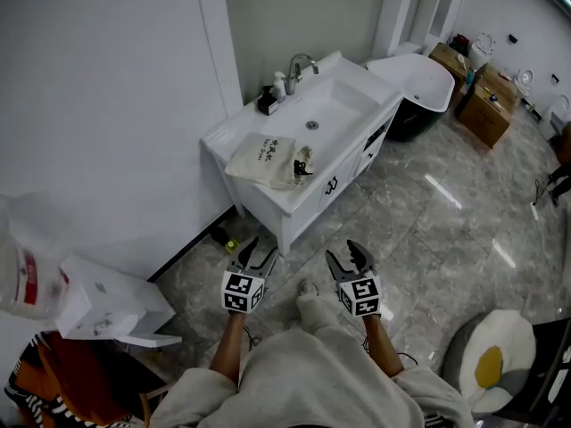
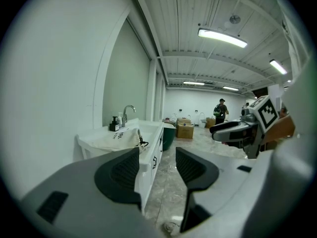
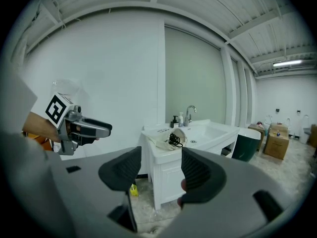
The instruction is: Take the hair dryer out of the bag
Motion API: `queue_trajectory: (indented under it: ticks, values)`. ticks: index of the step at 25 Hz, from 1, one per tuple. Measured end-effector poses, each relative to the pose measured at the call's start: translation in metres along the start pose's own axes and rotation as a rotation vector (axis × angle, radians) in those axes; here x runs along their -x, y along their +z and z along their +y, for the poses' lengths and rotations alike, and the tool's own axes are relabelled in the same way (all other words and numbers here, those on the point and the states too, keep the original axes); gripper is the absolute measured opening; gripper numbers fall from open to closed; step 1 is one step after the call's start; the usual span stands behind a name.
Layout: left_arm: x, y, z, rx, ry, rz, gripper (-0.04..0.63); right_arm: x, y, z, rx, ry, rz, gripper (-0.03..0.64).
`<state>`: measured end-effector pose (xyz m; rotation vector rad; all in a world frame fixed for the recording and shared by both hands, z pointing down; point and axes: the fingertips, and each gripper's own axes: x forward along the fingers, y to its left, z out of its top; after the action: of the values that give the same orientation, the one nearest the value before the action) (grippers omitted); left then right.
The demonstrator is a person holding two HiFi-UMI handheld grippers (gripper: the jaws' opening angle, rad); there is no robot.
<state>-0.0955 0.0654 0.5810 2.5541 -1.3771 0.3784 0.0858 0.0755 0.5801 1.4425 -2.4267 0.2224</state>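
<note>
Nothing done yet: the bag is untouched and both grippers are short of the washstand.
The cloth bag (image 1: 263, 156) lies on the washstand (image 1: 308, 205) counter beside the basin, a black cord (image 1: 303, 167) spilling from its mouth toward the counter's front edge. The hair dryer looks to be inside, so the whole removal is left. The left gripper (image 1: 259, 252) and right gripper (image 1: 346, 255) hang over the floor in front of the washstand, jaws apart, nothing between them.
</note>
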Motion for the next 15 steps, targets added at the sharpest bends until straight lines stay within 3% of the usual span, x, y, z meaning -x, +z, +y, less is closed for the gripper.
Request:
queue_trajectory:
  ticks: [15]
  values:
    - [-0.082, 0.020, 0.067, 0.010, 0.049, 0.035, 0.222, -0.119, 0.027, -0.038, 0.000, 0.081, 0.002, 0.235]
